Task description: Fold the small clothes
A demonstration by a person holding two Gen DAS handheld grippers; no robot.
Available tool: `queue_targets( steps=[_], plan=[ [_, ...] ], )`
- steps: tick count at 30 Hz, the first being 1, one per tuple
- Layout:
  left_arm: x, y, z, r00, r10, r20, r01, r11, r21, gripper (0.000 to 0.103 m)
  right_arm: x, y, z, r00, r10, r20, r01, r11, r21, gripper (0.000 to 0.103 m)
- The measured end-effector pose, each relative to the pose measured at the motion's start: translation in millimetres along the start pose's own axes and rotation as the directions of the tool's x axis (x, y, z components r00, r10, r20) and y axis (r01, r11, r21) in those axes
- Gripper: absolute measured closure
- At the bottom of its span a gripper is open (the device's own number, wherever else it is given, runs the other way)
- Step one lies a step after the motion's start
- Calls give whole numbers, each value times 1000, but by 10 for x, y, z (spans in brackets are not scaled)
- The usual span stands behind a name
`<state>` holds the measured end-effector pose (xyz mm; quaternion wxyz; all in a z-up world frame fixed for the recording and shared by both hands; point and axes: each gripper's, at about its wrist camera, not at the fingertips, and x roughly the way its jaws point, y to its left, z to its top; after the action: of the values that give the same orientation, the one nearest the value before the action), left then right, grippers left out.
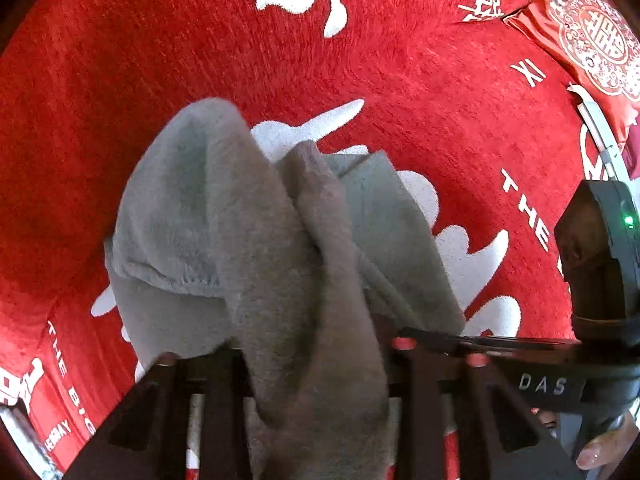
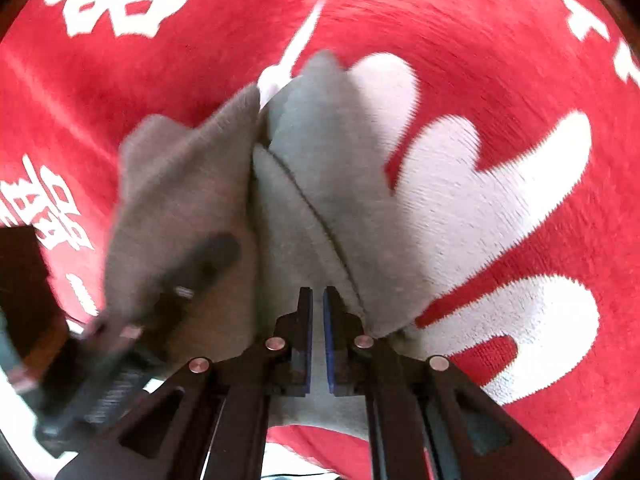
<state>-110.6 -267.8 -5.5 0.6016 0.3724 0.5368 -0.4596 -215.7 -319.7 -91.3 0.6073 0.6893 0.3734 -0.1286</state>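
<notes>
A small grey fleece garment (image 1: pixel 224 240) lies bunched on a red cover (image 1: pixel 120 60) with white characters. My left gripper (image 1: pixel 316 368) is shut on a fold of the garment, which drapes over and hides its fingertips. In the right wrist view the garment (image 2: pixel 320 184) lies just ahead of my right gripper (image 2: pixel 317 300). Its jaws stand nearly closed, a narrow gap between the blue pads, over the cloth's near edge, with nothing clearly between them. The left gripper (image 2: pixel 168 280) appears blurred at the left, on the garment. The right gripper's body (image 1: pixel 560 360) shows at the left wrist view's right edge.
A red cushion (image 1: pixel 592 36) with a white pattern lies at the far right. The red cover (image 2: pixel 480 60) spreads all around the garment. A dark object (image 2: pixel 24 280) sits at the right wrist view's left edge.
</notes>
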Motion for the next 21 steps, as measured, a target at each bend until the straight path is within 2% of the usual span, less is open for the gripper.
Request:
queue_targets(
  steps=[1, 3, 4, 8, 9, 10, 13, 14, 15, 17, 18, 20, 21],
  plan=[
    [-82, -19, -8, 999, 6, 33, -6, 1000, -2, 43, -9, -41, 8, 1000, 17, -2, -17, 1000, 10, 95],
    [-222, -24, -26, 997, 18, 77, -19, 1000, 10, 16, -34, -114, 24, 999, 50, -1, -50, 998, 27, 95],
    [-333, -42, -28, 994, 18, 109, -21, 999, 24, 12, -42, -140, 29, 998, 70, 2, -70, 997, 40, 94],
    [-634, 140, -59, 983, 14, 185, -15, 1000, 7, 12, -197, -326, 99, 987, 155, 35, -159, 978, 132, 86],
    [-686, 271, -91, 981, 25, 191, -21, 1000, -22, 12, -234, -380, 115, 980, 189, 56, -196, 967, 166, 74],
    [-703, 396, -137, 982, 38, 188, -29, 998, -50, 12, -272, -442, 112, 971, 226, 75, -237, 952, 195, 55],
    [-621, 814, -305, 984, 104, 141, -83, 985, -152, 12, -433, -627, 93, 922, 363, 134, -386, 884, 264, 26],
    [-555, 920, -348, 987, 114, 111, -94, 980, -173, 12, -410, -645, 112, 908, 393, 142, -418, 867, 273, 25],
    [-461, 1072, -424, 990, 121, 70, -104, 973, -207, 12, -389, -629, 136, 903, 408, 134, -429, 861, 273, 25],
    [-329, 1254, -537, 990, 139, 25, -127, 957, -260, 12, -313, -517, 221, 916, 392, 84, -400, 884, 240, 25],
    [-269, 1309, -596, 990, 138, 4, -131, 951, -280, 12, -316, -414, 254, 932, 359, 53, -362, 909, 204, 25],
    [-161, 1391, -719, 992, 119, -33, -124, 938, -323, 12, -215, -199, 291, 975, 222, -19, -219, 971, 96, 31],
    [-133, 1390, -750, 993, 111, -37, -117, 935, -336, 12, -181, -65, 304, 991, 120, -51, -120, 993, 16, 63]
  ],
)
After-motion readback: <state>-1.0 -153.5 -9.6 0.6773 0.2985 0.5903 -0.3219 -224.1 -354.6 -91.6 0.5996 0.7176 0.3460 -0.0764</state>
